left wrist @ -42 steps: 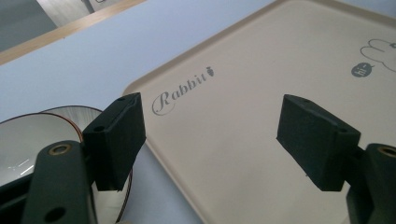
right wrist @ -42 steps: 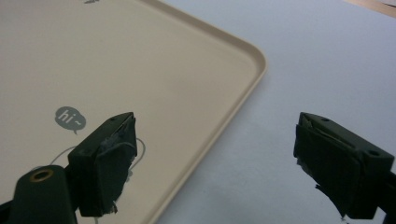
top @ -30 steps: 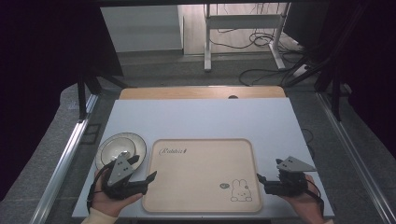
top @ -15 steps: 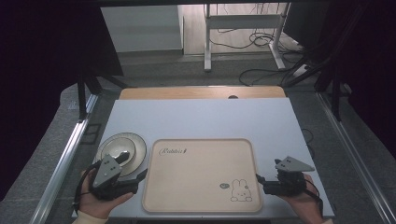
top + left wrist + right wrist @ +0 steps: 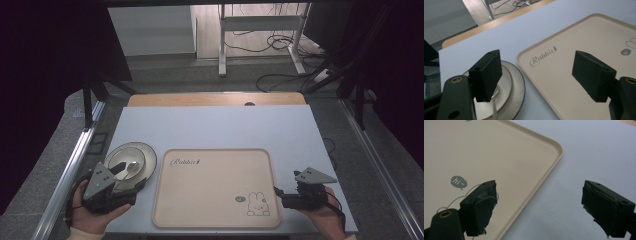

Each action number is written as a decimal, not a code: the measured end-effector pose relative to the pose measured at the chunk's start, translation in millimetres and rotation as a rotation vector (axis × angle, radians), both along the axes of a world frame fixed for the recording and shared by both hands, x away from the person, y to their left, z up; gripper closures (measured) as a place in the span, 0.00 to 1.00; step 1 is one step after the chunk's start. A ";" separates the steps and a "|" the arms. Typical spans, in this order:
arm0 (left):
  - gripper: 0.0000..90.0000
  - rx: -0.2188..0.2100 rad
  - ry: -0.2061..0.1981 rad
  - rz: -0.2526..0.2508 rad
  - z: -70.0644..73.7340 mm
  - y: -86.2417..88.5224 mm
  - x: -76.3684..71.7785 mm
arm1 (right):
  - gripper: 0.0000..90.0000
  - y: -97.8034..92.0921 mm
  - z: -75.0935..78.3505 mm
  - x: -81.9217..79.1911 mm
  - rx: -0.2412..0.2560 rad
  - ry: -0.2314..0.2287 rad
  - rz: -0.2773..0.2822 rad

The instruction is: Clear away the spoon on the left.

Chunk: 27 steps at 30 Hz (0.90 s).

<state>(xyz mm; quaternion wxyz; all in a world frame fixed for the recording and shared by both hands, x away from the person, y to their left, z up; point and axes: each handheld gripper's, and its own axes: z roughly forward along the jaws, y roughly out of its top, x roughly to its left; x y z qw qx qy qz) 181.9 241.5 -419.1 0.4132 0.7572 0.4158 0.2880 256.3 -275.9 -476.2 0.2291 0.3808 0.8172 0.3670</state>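
A beige tray (image 5: 215, 195) with a rabbit drawing and the word "Rabbit" lies at the table's front centre. To its left sits a round white plate (image 5: 140, 155) with a small spoon (image 5: 131, 167) on it. My left gripper (image 5: 134, 184) is held at the plate's near edge, open and empty. In the left gripper view, my left gripper (image 5: 541, 75) has one jaw over the plate (image 5: 511, 82) and spoon (image 5: 494, 106), the other over the tray (image 5: 574, 50). My right gripper (image 5: 279, 196) is open at the tray's front right corner; in its own view, my right gripper (image 5: 539, 202) straddles the tray (image 5: 499, 157) rim.
The pale grey table (image 5: 215, 127) has a wooden strip (image 5: 215, 99) along its far edge. Metal rails (image 5: 70, 165) run down both sides. Cables (image 5: 280, 80) and a stand lie on the floor beyond.
My left gripper has drawn back to the left, away from the tray's edge, uncovering more of the plate. The right gripper has barely moved.
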 end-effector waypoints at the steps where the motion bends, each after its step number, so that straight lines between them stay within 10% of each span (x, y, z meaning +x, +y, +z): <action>1: 0.27 -0.005 -0.001 0.011 0.3 3.9 -0.2 | 0.15 -0.1 0.0 0.0 0.000 0.000 0.000; 27: 0.27 -0.061 0.064 0.086 -29.1 56.6 -12.5 | 0.15 -1.1 -0.6 1.8 0.022 0.021 -0.002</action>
